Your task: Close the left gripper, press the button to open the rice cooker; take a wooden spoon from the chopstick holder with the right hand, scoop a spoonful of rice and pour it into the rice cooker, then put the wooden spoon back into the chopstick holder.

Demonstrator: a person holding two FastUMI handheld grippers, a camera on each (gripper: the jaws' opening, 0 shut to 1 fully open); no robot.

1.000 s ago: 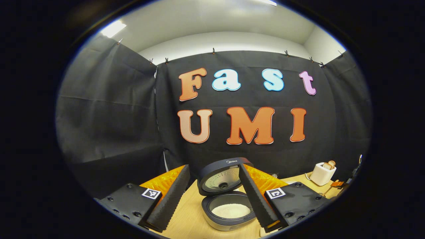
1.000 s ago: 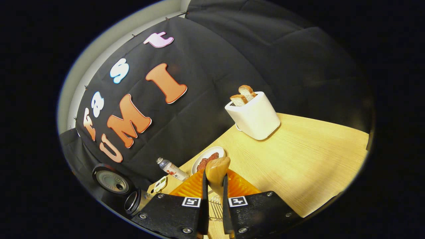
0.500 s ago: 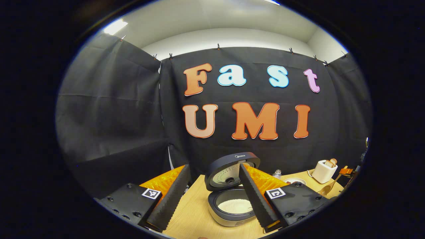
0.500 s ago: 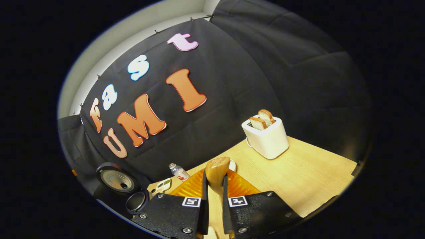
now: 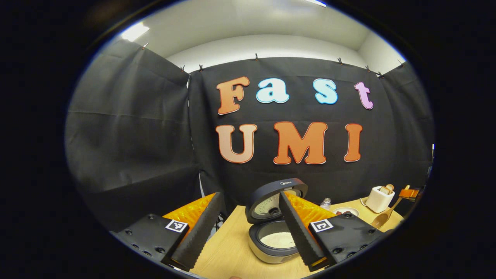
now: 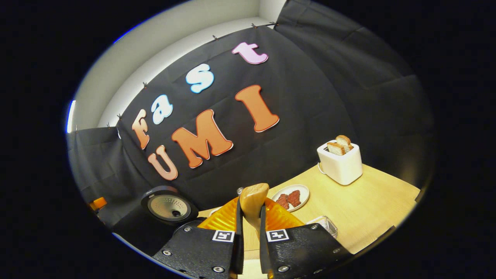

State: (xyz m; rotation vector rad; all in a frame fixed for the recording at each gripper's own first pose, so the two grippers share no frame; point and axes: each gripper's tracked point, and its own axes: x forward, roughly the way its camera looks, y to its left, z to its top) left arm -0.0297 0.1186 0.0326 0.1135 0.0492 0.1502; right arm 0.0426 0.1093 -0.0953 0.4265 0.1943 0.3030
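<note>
On light-wood bench (image 6: 360, 201), w/ black cloth walls and pale ceiling above, rice cooker (image 5: 276, 228) sits lid up, white rice in pot; white toaster (image 6: 340, 162) w/ bread at far right, plate (image 6: 291, 197) of reddish food nearer mid. Left gripper (image 5: 248, 228) fingers spread wide, nothing between, framing cooker. Right gripper (image 6: 250, 236) fingers clenched on wooden spoon (image 6: 252, 203), bowl end sticking up past tips; in left gripper view spoon hangs above bench, front of toaster.
</note>
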